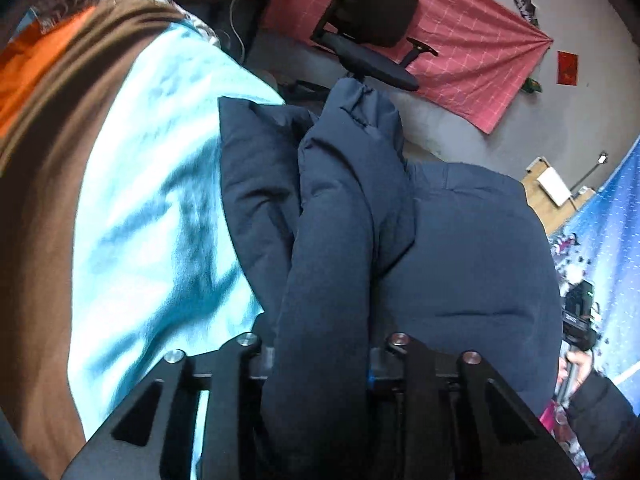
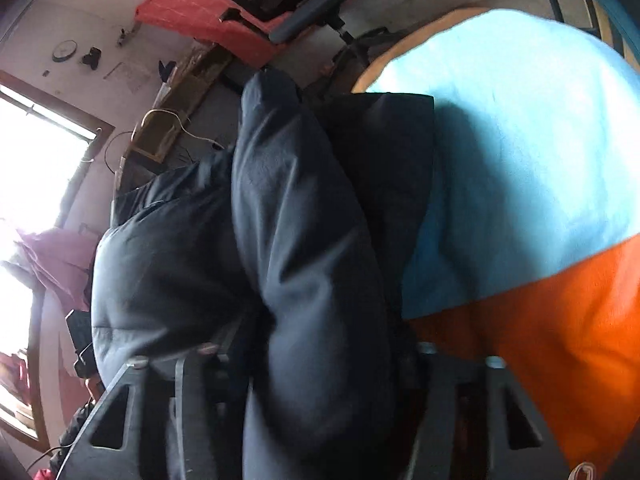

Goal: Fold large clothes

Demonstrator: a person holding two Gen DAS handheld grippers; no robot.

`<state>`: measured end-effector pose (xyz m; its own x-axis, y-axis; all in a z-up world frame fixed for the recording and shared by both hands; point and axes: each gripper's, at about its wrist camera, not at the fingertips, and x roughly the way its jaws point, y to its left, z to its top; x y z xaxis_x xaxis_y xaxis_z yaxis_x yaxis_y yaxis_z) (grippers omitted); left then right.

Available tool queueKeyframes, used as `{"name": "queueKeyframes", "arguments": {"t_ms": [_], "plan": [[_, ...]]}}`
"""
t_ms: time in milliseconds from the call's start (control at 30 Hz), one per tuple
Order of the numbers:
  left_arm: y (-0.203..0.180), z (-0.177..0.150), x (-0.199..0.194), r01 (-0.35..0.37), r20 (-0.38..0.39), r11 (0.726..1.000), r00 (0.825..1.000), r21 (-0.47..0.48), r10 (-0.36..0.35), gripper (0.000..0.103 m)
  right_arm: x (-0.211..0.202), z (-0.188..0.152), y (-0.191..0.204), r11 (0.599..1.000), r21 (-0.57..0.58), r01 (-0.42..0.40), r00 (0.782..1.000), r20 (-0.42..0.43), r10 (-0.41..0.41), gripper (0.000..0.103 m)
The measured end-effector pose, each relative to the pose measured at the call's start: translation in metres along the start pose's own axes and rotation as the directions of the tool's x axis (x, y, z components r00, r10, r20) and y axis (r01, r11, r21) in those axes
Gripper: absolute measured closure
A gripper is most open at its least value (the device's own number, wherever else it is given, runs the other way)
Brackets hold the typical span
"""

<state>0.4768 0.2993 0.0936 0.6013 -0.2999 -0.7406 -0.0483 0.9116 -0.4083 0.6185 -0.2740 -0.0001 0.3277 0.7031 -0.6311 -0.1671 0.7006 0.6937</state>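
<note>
A dark navy padded jacket (image 1: 460, 248) fills the middle of the left wrist view and hangs lifted over a light blue blanket (image 1: 152, 208). My left gripper (image 1: 320, 360) is shut on a thick fold of the jacket, which bulges out between its jaws. In the right wrist view the same jacket (image 2: 304, 248) bulges up between the jaws of my right gripper (image 2: 316, 364), which is shut on another fold. The fingertips of both grippers are hidden by the fabric. The light blue blanket (image 2: 520, 152) lies to the right of the jacket there.
The blanket has brown (image 1: 44, 208) and orange (image 2: 560, 320) sections. A black office chair (image 1: 372, 24) stands beyond the jacket before a pink cloth (image 1: 480, 48) on the wall. A bright window (image 2: 36, 152) is at the left of the right wrist view.
</note>
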Motion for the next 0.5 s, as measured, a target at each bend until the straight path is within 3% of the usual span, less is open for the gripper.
{"name": "queueKeyframes", "arguments": {"t_ms": [67,167,500], "plan": [[-0.013,-0.002,-0.008,-0.034,0.020,0.999,0.999,0.020,0.034,0.087,-0.008,-0.002,0.007,1.000,0.010,0.006,1.000,0.030,-0.006,0.077],[-0.026,-0.007,-0.019,-0.042,0.042,0.999,0.998,0.034,0.041,0.091,-0.020,-0.001,0.028,0.999,-0.019,0.039,0.998,0.056,-0.038,0.084],[-0.071,-0.009,-0.082,-0.038,0.128,0.996,0.991,0.084,0.027,0.092,-0.068,-0.003,0.112,0.986,-0.165,0.008,0.993,0.114,0.010,0.086]]}}
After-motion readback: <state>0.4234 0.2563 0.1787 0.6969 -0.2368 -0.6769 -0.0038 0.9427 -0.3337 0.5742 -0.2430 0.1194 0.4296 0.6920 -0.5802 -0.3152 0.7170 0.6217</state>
